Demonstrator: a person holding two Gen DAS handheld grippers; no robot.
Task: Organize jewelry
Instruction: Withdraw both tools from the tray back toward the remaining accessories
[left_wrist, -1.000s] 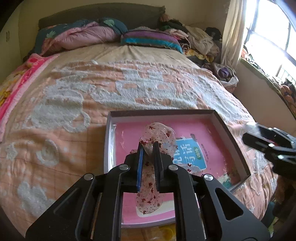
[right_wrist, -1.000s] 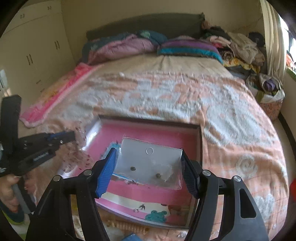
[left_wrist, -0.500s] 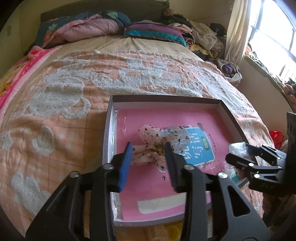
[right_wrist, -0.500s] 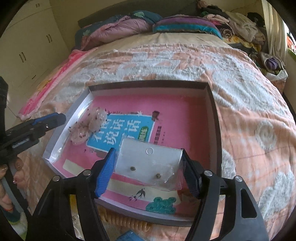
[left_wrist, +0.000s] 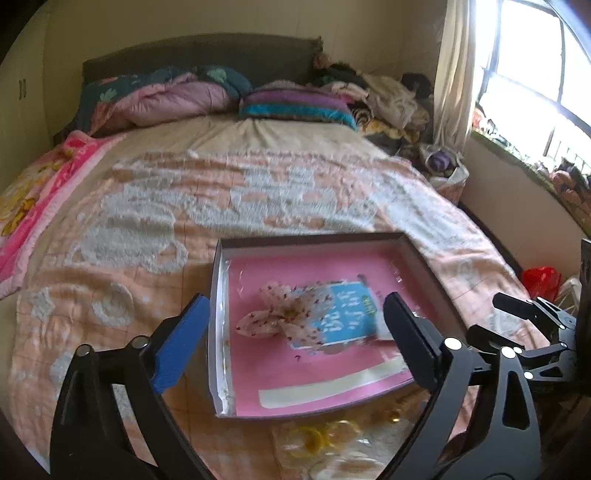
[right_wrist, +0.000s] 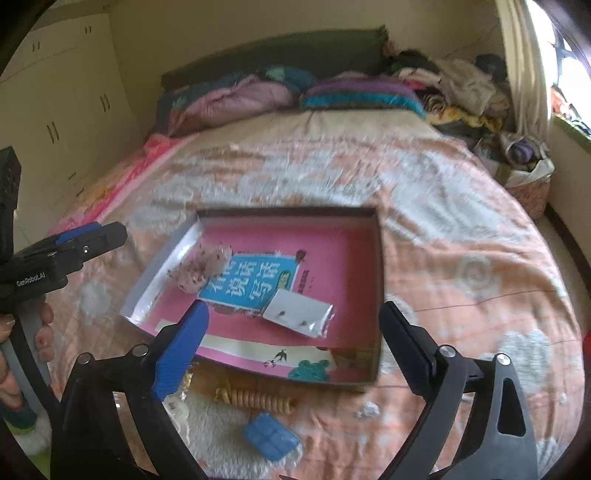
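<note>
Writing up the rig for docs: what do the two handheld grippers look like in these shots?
Both are matte black with triangular cut-outs and silver pivot screws. On the left gripper and the right gripper, one jaw has a blue pad, the other black. The left one's body reads "GenRobot.AI", with a grey handle.

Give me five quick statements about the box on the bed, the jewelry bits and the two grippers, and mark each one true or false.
1. The floral hair bow lies inside the shallow box. True.
2. The left gripper is clamped on the bow. False: its fingers stand wide apart, having just opened, and nothing is between them.
3. The earring card in its clear bag rests in the box. True.
4. The right gripper grips the earring card. False: it is open, having just let go.
5. The blue pill case sits inside the box. False: it lies on the bedspread outside, near the box's front edge.
</note>
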